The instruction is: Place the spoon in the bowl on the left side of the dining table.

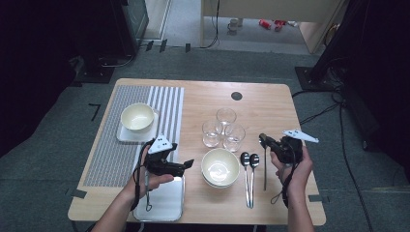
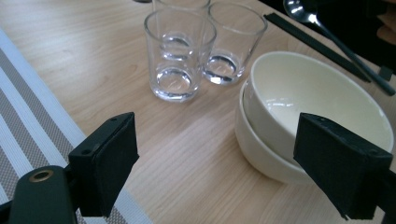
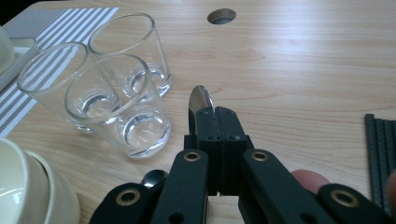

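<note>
Wooden table [image 1: 270,104], stacked cream bowls [image 1: 220,167] at centre front, left gripper [image 2: 219,163] held wide open and empty just beside them, right gripper [image 3: 218,122] closed, a spoon [image 3: 200,100] poking out past its tip, whether gripped I cannot tell, near three glasses [image 3: 100,95].

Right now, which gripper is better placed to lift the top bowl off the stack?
Left. The left gripper is open, jaws aimed at the top bowl close ahead. The right gripper is shut on what looks like a spoon.
</note>
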